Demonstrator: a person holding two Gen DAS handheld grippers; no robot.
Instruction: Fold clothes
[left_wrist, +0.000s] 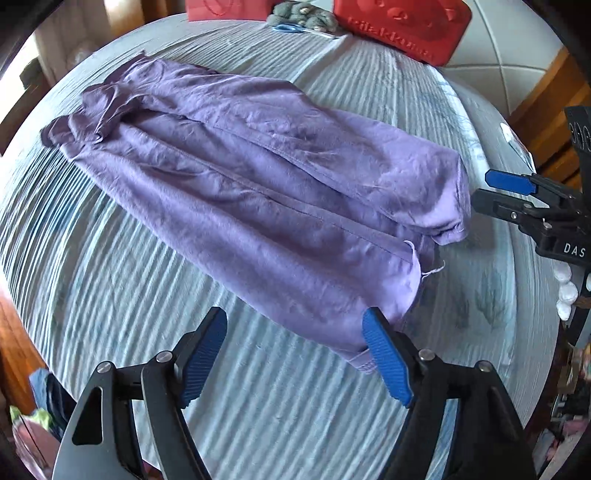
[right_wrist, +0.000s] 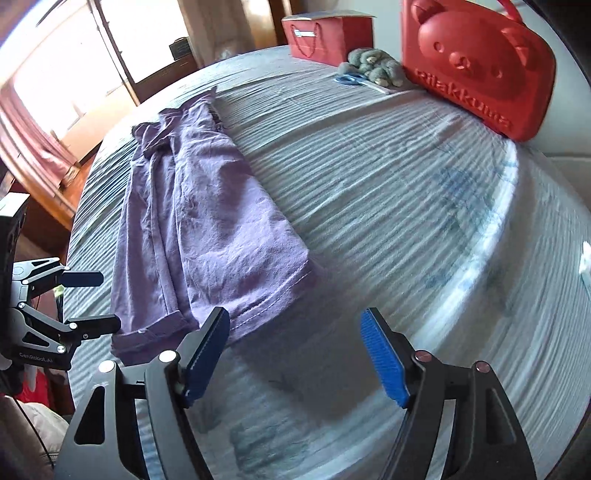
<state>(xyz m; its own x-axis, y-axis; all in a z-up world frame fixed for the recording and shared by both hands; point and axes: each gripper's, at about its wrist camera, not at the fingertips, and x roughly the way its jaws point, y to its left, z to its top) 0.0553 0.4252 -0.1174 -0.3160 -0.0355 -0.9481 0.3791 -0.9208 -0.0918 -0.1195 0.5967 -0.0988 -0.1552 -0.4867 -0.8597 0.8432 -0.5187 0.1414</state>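
Purple garment (left_wrist: 240, 184) lies folded lengthwise into a long strip on the striped bedspread (left_wrist: 110, 295), its wrinkled layers overlapping along a seam that runs down the middle. Its hemmed near end points toward both grippers. The left gripper (left_wrist: 295, 354) hovers with its fingers spread wide and nothing between them; its right blue pad (left_wrist: 386, 363) sits just beside the nearest corner of the cloth. The right gripper (right_wrist: 293, 356) is likewise spread wide and empty, above the bedspread just beside the garment's other near corner. At the far side of the bed stand a red bear-faced case (right_wrist: 476, 70) and a red bag (right_wrist: 325, 35), with a grey plush toy (right_wrist: 373, 64) and blue-handled scissors (right_wrist: 351, 79) between them.
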